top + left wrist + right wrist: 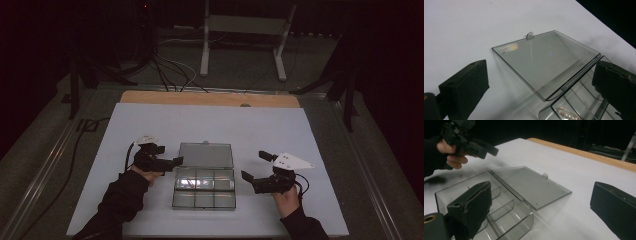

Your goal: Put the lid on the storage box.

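We have the clear plastic compartment box (204,193) lying near the front middle of the white tabletop (260,125), between our two hands, so that either side can reach it without stretching. Its lid (206,155) is swung fully back on the hinge and rests flat on the tabletop behind the tray, the small hanging tab (530,35) pointing away from us; lying flat like that, it leaves every compartment open from above and cannot fall shut on us.

Our left tongs (176,161) hang just over the box's left rear corner, close to the hinge line, jaws spread wide with nothing between them. In the left gripper view the lid (546,61) sits framed between the two black jaws, and a small gold pin set with pearls (567,114) lies in the near compartment. We judge that this hand is placed to work at the lid or at that corner compartment.

Our right tongs (252,167) wait just off the box's right side, low and apart from it, also gaping and empty. From the right gripper view the curved dividers (501,210) show in the tray, and the left tongs (491,149) hover above the far side. That hand seems held back to give room.
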A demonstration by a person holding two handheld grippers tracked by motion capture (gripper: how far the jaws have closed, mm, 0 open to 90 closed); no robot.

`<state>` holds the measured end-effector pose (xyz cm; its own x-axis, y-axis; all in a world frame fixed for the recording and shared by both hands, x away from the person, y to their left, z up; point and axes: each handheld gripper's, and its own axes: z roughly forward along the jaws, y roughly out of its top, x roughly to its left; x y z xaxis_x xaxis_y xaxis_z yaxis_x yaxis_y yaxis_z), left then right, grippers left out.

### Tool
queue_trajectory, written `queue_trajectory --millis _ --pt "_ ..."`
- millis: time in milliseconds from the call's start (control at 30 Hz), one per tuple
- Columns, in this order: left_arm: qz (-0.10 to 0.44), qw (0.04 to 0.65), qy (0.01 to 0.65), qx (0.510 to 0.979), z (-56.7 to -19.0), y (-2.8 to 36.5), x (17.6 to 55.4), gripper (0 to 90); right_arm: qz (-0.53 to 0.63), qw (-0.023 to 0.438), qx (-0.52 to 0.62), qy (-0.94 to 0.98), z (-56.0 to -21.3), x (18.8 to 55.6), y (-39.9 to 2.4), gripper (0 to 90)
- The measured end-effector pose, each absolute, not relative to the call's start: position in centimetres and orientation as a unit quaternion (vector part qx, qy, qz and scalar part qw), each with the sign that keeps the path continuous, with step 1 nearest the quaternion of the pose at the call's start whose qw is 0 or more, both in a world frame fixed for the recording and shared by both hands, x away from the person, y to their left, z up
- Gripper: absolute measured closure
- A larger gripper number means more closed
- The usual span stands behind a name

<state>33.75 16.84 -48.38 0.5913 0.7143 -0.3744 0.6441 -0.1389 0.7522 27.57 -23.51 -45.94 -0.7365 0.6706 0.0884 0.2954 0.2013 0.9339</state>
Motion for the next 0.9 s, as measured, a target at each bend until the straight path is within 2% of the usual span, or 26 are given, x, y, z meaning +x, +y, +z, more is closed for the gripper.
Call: queue_trajectory --millis 200,600,667,900 --pt "0.019 0.461 0.455 0.762 -48.9 16.4 33.7 1.4 0.547 0.174 0.316 0.755 -45.9 27.5 -23.4 3.8" --pt "-0.023 0.456 0.483 0.747 -49.6 16.3 34.0 2.0 0.547 0.170 0.312 0.758 -45.9 27.6 -22.9 3.8" --pt "-0.026 0.458 0.486 0.744 -49.7 16.3 34.0 5.1 0.547 0.170 0.312 0.758 -46.0 27.6 -22.9 3.8" --pt "-0.043 0.447 0.495 0.744 -50.1 16.0 34.0 7.2 0.544 0.169 0.312 0.760 -46.0 27.6 -22.8 3.9"
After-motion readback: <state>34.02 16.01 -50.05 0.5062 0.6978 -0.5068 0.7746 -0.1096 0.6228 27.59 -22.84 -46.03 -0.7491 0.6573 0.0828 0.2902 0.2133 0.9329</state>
